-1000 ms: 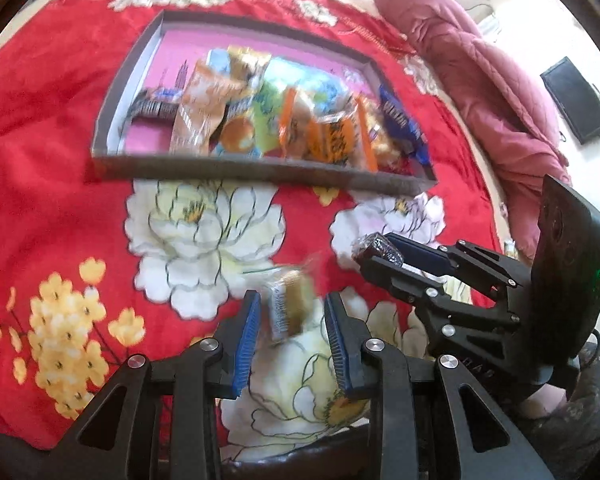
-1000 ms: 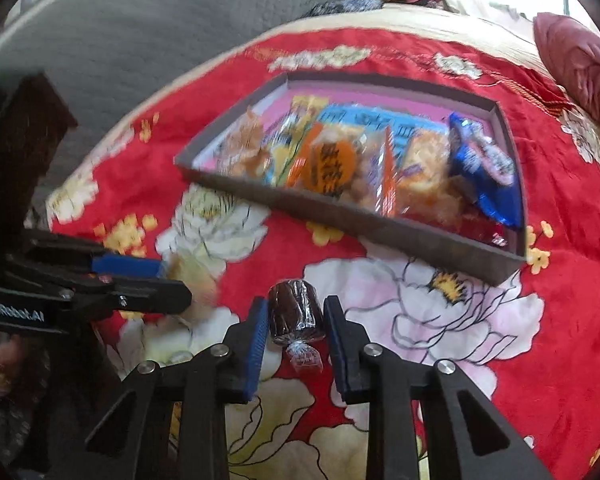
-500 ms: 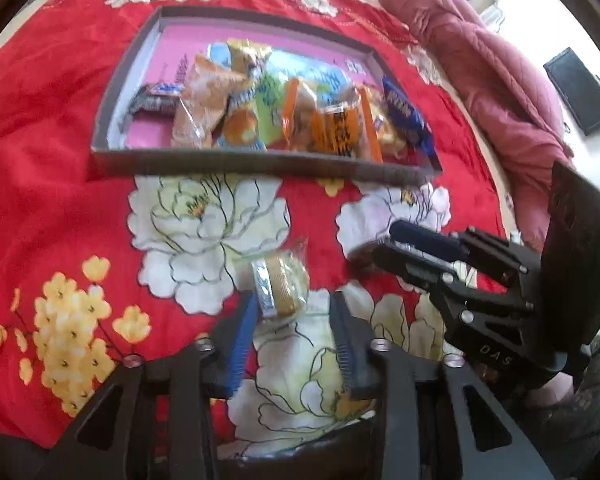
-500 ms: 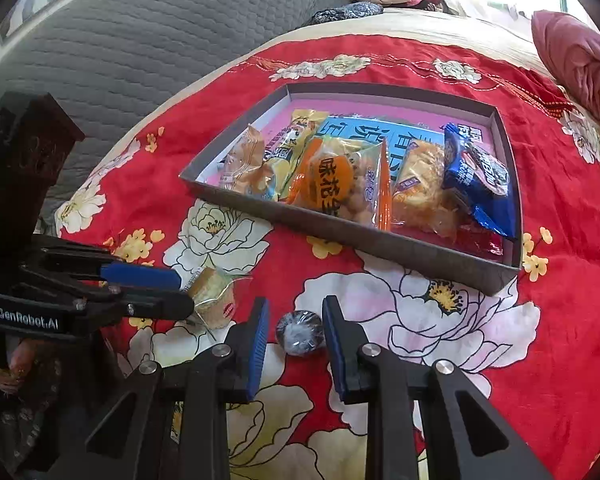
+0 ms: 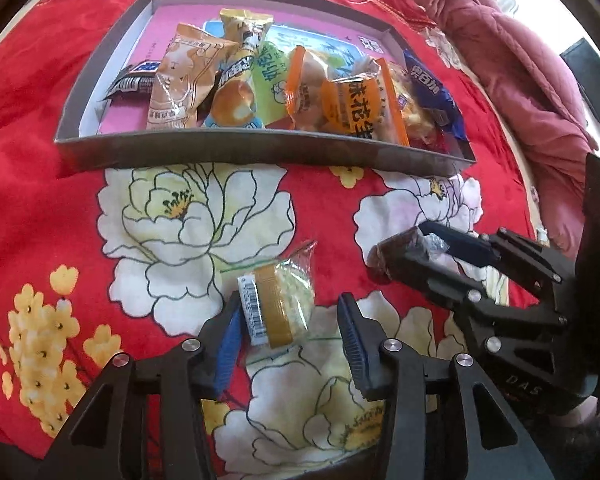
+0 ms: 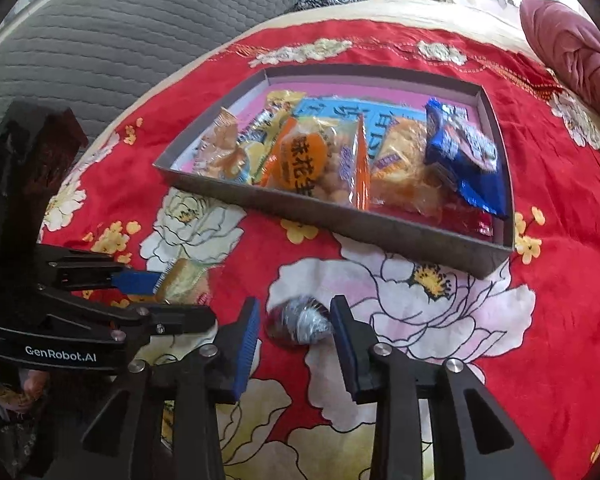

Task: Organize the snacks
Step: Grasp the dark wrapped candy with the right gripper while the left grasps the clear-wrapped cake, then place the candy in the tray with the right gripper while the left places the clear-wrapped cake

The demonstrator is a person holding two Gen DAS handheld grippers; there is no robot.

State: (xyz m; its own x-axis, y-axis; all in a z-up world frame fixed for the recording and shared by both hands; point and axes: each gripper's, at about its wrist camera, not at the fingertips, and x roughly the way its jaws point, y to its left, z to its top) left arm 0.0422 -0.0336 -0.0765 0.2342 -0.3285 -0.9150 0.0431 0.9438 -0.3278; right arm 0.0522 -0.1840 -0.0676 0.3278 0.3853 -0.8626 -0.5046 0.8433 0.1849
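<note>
Red floral bedspread (image 5: 40, 128) carries everything here, and both loose snacks lie on it on the near side of the grey tray (image 5: 260, 151), whose front wall runs straight across ahead of both grippers.

The left gripper (image 5: 290, 324) has its jaws opening, and the yellow wrapped cake (image 5: 278, 306) lies flat on the cloth between them. Its barcoded end sits just beside the left blue pad, and there is a clear gap to the right pad, so nothing is pinched. Its long axis runs roughly across the jaws, with the crimped tail pointing up toward the tray.

Over on the right gripper (image 6: 294, 322), the jaws are opening too. The dark foil-wrapped candy (image 6: 298, 322) rests on the bedspread between the pads, lying roughly crosswise between them, and I cannot see either pad pressing it.

So each hand has its own snack right at its fingertips, each piece well short of the tray wall. My read: any carry goes forward and over that near wall, into a tray already crowded with packets (image 5: 360, 104).
</note>
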